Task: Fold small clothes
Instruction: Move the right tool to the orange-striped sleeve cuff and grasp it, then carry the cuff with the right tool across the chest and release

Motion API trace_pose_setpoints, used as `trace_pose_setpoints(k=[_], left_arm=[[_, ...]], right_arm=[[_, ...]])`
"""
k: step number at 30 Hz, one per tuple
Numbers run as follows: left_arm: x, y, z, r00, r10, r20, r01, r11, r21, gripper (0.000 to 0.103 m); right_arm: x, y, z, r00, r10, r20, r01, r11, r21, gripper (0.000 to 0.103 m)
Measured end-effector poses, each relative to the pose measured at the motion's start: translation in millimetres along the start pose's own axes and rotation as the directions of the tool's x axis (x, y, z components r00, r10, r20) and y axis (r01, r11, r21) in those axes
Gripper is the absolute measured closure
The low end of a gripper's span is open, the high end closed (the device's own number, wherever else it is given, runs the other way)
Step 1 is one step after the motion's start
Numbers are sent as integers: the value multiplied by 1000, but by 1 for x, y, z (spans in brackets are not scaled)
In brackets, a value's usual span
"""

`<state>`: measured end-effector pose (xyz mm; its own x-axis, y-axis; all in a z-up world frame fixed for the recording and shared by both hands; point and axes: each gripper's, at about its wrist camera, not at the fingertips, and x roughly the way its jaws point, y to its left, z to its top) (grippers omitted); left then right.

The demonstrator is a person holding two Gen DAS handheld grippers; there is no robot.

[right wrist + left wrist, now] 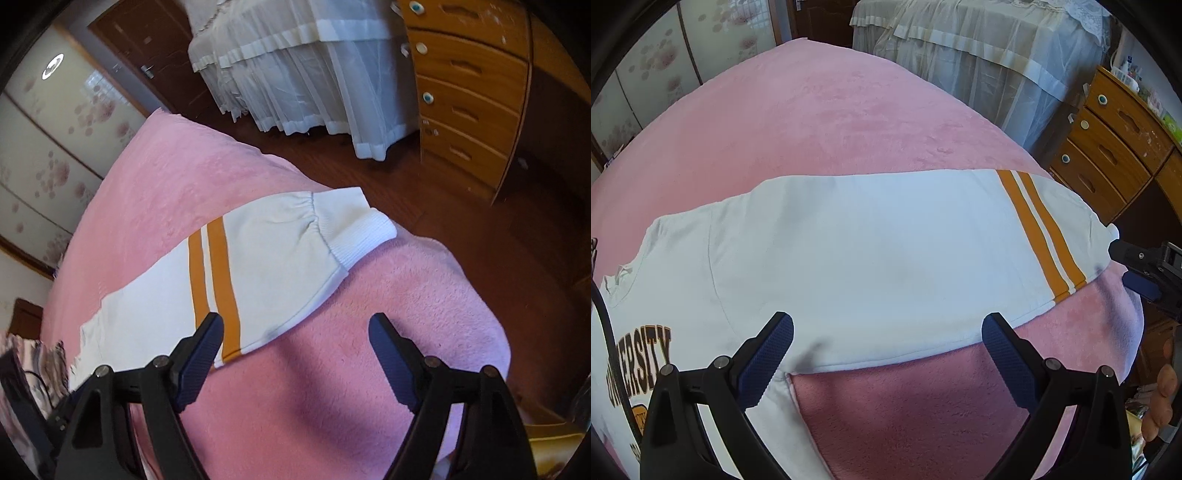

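Observation:
A white sweatshirt (pixel 849 251) lies flat on a pink blanket (pixel 820 118). It has brown "UNIVERSITY" lettering (pixel 639 365) at the lower left and a long sleeve with two orange stripes (pixel 1041 236) stretched to the right. My left gripper (pixel 886 336) is open, above the sleeve's near edge by the armpit. My right gripper (pixel 295 332) is open and empty, above the sleeve's near edge by the stripes (pixel 214 280). The ribbed cuff (pixel 362 236) lies beyond it. The right gripper also shows in the left wrist view (pixel 1141 269), just past the cuff.
The pink blanket (pixel 155 192) drops off at the right to a wooden floor (pixel 424 184). A wooden chest of drawers (pixel 1115 147) stands at the right. A piece of furniture under a white sheer cover (pixel 979 48) stands behind. Floral sliding doors (pixel 646 74) are at the left.

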<state>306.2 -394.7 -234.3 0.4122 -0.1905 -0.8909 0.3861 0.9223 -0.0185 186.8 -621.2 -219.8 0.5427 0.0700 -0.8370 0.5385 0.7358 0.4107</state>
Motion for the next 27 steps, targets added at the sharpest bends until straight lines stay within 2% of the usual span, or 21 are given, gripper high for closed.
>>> trace_pose_setpoints(k=[7, 11, 13, 15, 16, 17, 22, 27], left_arm=[[5, -3, 0, 1000, -8, -14, 8, 1000, -19, 2], [6, -3, 1, 1000, -3, -16, 3, 1000, -22, 2], [5, -3, 2, 1000, -5, -20, 4, 1000, -26, 2], [3, -2, 3, 1000, -7, -18, 7, 1000, -28, 2], [1, -1, 4, 1000, -6, -14, 5, 1000, -27, 2], [0, -1, 4, 1000, -5, -10, 4, 1000, -28, 2], [-15, 13, 10, 1000, -6, 12, 6, 998, -60, 2], [-42, 41, 18, 998, 30, 51, -25, 994, -109, 2]], right_arm=[[19, -3, 10, 1000, -24, -10, 24, 999, 25, 37], [27, -4, 18, 1000, -26, -6, 26, 999, 31, 56], [32, -5, 22, 999, -35, -6, 35, 999, 38, 62], [33, -5, 23, 999, -39, 4, 39, 999, 37, 79], [32, -3, 23, 1000, -29, 11, 29, 999, 36, 81], [30, -2, 23, 1000, -12, 20, 11, 999, 34, 89], [1, 25, 18, 993, 72, 91, -69, 997, -39, 91], [-38, 86, 7, 983, 124, 132, -94, 972, -214, 91]])
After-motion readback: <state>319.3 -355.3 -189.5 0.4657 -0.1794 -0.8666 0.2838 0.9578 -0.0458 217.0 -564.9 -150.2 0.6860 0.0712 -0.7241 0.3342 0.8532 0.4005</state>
